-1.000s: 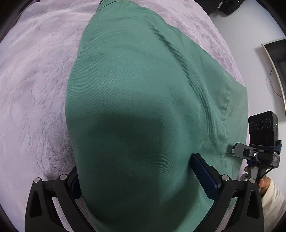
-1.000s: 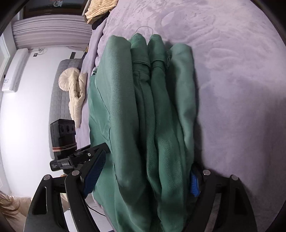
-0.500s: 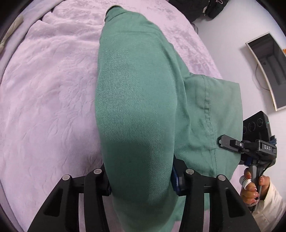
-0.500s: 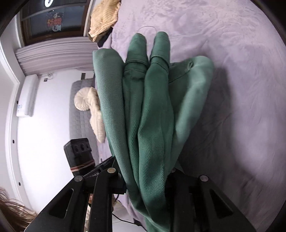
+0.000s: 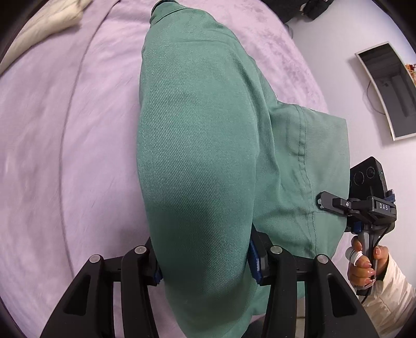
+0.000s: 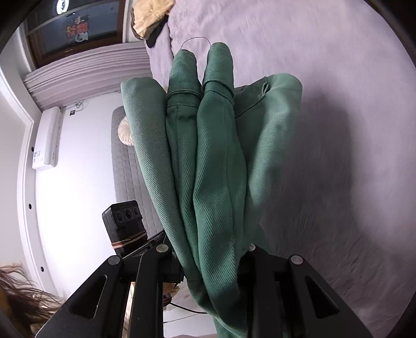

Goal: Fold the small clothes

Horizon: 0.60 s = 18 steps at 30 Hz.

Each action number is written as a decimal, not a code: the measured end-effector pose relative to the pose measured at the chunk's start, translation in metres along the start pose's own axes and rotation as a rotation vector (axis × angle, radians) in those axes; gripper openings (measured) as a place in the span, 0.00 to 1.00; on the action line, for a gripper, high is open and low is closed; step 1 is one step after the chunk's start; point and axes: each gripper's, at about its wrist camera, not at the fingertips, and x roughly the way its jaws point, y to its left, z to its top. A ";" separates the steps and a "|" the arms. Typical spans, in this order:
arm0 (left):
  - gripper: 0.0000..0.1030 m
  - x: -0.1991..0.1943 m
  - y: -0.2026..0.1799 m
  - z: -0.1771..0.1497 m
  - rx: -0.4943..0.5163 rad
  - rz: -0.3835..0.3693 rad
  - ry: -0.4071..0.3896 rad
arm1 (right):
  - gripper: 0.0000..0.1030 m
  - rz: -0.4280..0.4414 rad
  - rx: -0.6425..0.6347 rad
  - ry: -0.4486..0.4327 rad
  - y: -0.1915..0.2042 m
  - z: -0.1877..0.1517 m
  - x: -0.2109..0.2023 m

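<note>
A green twill garment (image 5: 202, 161) hangs bunched between both grippers above a lilac blanket (image 5: 65, 135). My left gripper (image 5: 205, 262) is shut on one thick fold of it. My right gripper (image 6: 210, 260) is shut on several folds of the same garment (image 6: 208, 161), whose hemmed ends point away from me. The right gripper also shows in the left wrist view (image 5: 364, 205) at the garment's far edge, held by a hand. The left gripper's camera block shows in the right wrist view (image 6: 124, 226).
The lilac blanket (image 6: 338, 130) covers the bed. A tan cloth pile (image 6: 150, 15) lies at its far end and a cream cloth (image 5: 52, 18) at the other side. A white wall with a framed mirror (image 5: 390, 88) and an air conditioner (image 6: 46, 137) border the bed.
Both grippers closed on the green garment and lifted it off the blanket. The cloth gathered into narrower folds and hangs higher now.
</note>
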 end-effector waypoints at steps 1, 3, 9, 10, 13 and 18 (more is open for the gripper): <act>0.48 0.005 0.012 -0.010 -0.010 0.020 0.022 | 0.27 -0.030 0.020 0.011 -0.009 -0.006 0.012; 0.48 0.023 0.036 -0.026 -0.049 0.078 0.071 | 0.31 -0.146 0.020 0.035 -0.023 -0.012 0.034; 0.52 -0.012 0.064 -0.033 -0.094 0.088 -0.061 | 0.49 -0.238 -0.020 -0.073 -0.021 0.002 0.027; 0.52 -0.019 0.062 -0.029 -0.080 0.112 -0.093 | 0.49 -0.254 -0.015 -0.074 -0.020 0.006 0.028; 0.52 -0.033 0.076 -0.022 -0.074 0.189 -0.152 | 0.28 -0.342 -0.121 -0.085 -0.013 0.008 0.016; 0.55 0.007 0.078 0.009 -0.105 0.244 -0.141 | 0.25 -0.472 -0.227 -0.120 0.000 0.017 0.014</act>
